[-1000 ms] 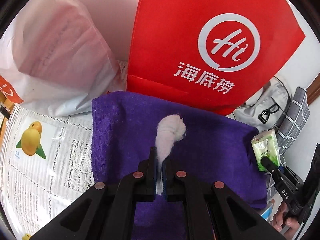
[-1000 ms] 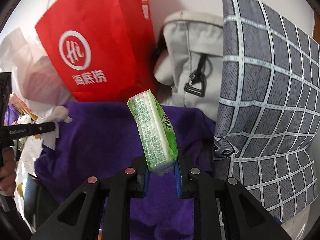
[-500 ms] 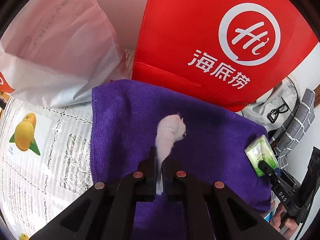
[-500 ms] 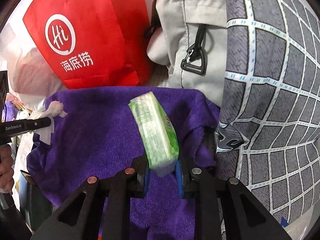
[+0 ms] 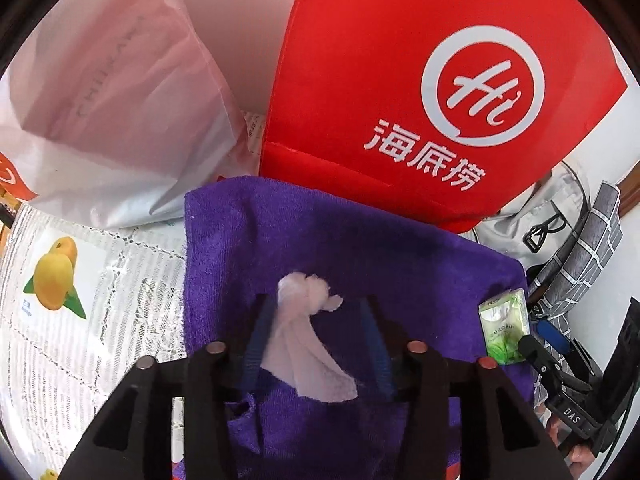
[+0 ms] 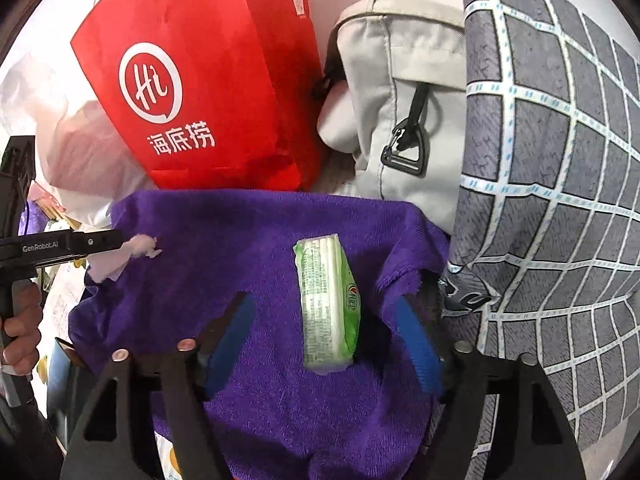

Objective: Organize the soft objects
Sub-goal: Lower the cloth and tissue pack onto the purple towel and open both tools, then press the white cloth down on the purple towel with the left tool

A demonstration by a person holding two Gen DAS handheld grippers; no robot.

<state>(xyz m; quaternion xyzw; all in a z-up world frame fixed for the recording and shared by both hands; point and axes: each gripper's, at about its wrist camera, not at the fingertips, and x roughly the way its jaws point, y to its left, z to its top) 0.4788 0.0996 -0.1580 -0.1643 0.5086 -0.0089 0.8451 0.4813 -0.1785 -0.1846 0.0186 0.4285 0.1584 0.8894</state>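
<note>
In the left wrist view the left gripper [image 5: 316,332] fills the lower middle of the frame; its jaws are opening, the blue pads apart, and a crumpled white tissue [image 5: 308,340] lies between them on the purple towel [image 5: 248,248]; the tissue leans against the left pad and is clear of the right one, so nothing clamps it. The towel spreads across the middle of the frame; a red paper bag [image 5: 400,80] with a white round logo stands behind it at the upper right, and a white plastic bag [image 5: 112,92] slumps at the upper left. A tablecloth [image 5: 60,280] printed with yellow fruit shows at the lower left.

At the right edge of this view the green tissue pack [image 5: 504,328] rests on the towel's far corner.

In the right wrist view the right gripper [image 6: 326,320] occupies the lower middle; its jaws are opening too, set wide, and the tissue pack [image 6: 328,304] lies on the towel [image 6: 224,232] between them, touching neither pad. A grey backpack [image 6: 384,92] stands at the upper middle; a grey checked cushion [image 6: 552,160] fills the right side; the red bag [image 6: 200,80] stands at the upper left. At the left edge a hand [image 6: 20,328] holds the other gripper's handle.
</note>
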